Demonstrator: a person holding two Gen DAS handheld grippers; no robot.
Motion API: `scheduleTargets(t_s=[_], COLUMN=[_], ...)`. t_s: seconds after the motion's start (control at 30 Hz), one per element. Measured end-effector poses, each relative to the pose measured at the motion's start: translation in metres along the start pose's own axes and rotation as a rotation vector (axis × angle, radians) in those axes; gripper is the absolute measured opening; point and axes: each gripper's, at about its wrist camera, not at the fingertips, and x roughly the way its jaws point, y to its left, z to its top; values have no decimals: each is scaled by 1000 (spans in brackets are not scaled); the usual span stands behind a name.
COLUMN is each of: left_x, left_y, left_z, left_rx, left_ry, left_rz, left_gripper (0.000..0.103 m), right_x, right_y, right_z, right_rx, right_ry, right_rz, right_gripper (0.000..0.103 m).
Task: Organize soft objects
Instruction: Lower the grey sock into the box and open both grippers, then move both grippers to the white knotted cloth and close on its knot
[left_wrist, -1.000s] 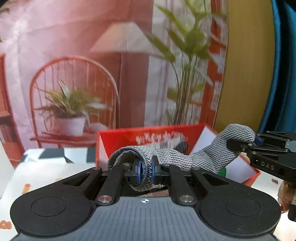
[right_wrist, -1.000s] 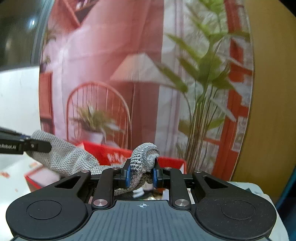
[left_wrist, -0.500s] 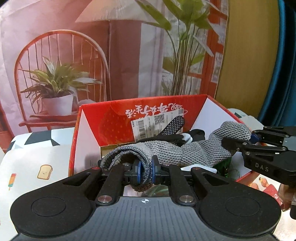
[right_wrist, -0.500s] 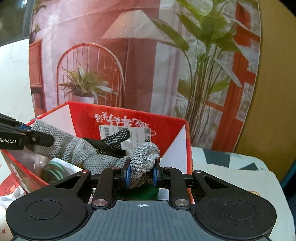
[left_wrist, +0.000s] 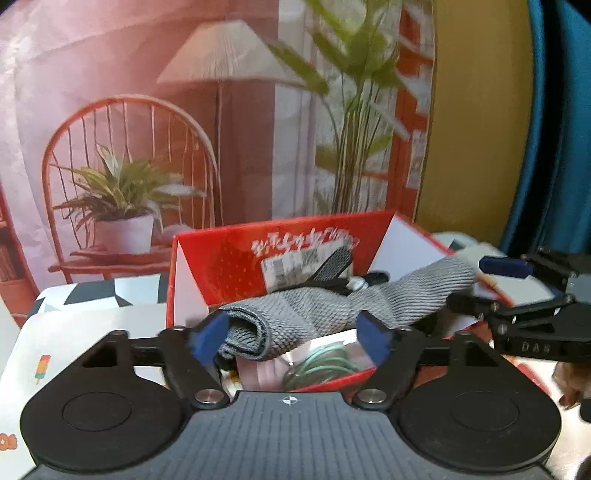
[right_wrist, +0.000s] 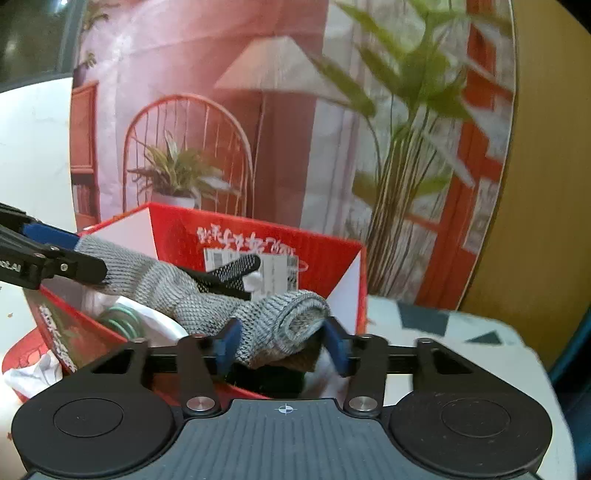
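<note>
Patterned tablecloth — printed backdrop

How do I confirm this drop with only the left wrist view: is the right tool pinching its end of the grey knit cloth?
Observer: No. The right wrist view shows the right tool has just been opening. Its pads stand apart, with the rolled end of the grey knit cloth loose between them.
Operator: Is that end over the red box?
Observer: Yes, it sits over the inside of the red box, near its front rim, above something dark that I cannot identify.
Operator: Anything lying outside the box on that side?
Observer: Crumpled white paper lies against the outside of the box's left wall.
</note>
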Motion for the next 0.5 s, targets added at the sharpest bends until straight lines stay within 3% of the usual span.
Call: scheduleTargets(t_s=[0.1,0.23,0.33,0.43,0.5], left_x=[-21,-35,-36,-41,-45], left_y=[1,-2,-4,-7,-5], left_z=[-6,-15,-25,-38,-45], left_rx=[-25,-47,-50,-4,-2], left_ry=[-64,-52,-7,-17,-22], left_rz=[-21,41,132,211,226], left_gripper=[103,103,103,103,103], right_x=[-19,-42,-54,-57,-59], right_y=[2,12,15,16,16], right_z=[-4,-17,-26,-35,-43], right_rx=[-9,-33,-6,36,62], right_ry=[-53,-126,-150,-131,-128], right_rz=[1,13,32,12,13], right_gripper=[77,102,102,103,103])
